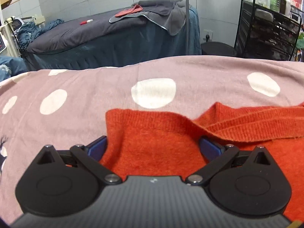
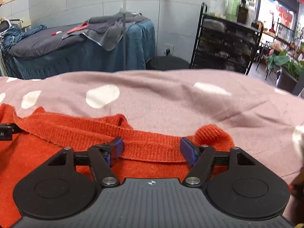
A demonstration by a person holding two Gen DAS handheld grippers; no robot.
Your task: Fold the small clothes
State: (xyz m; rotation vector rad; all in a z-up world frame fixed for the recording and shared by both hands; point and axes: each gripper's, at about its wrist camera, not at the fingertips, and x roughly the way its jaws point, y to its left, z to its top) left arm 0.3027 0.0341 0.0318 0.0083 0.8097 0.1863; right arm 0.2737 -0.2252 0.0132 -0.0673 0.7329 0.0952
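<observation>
Here, both claws, left claw (image 1: 153, 145) and right claw (image 2: 150, 148), spread apart over orange sweater (image 1: 157, 138).

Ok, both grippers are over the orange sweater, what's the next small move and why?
Probably close both on the knit: left gripper and right gripper are open, each straddling the orange sweater on the pink dotted cover, nothing pinched yet.

The orange sweater (image 1: 152, 148) is cut off by the right edge of the left wrist view, and its near part is hidden beneath the left gripper (image 1: 153, 146). A blurred object (image 2: 298, 138) cannot be identified.
</observation>
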